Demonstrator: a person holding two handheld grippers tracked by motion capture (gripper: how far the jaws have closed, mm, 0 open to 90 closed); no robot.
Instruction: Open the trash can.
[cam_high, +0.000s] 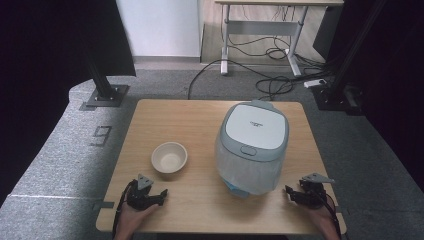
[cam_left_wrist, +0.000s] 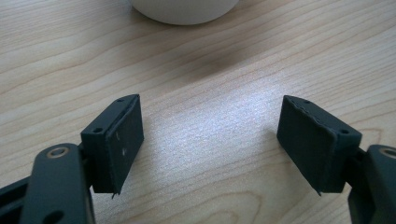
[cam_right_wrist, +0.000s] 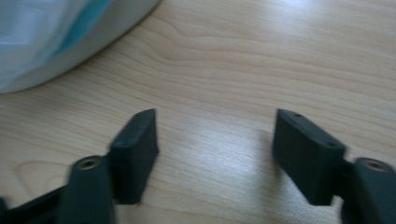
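Wooden table (cam_high: 200, 195) bears upright rice cooker (cam_high: 252, 145), latch toward person

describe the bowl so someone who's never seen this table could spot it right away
On the wooden table, look left of the big grey-and-white rice cooker. The bowl sits there alone, small, round, cream-coloured and empty, far lower than the cooker.

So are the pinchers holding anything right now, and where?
No. The left gripper and the right gripper are both open over bare table, nothing between their fingers. The bowl and rice cooker sit untouched.
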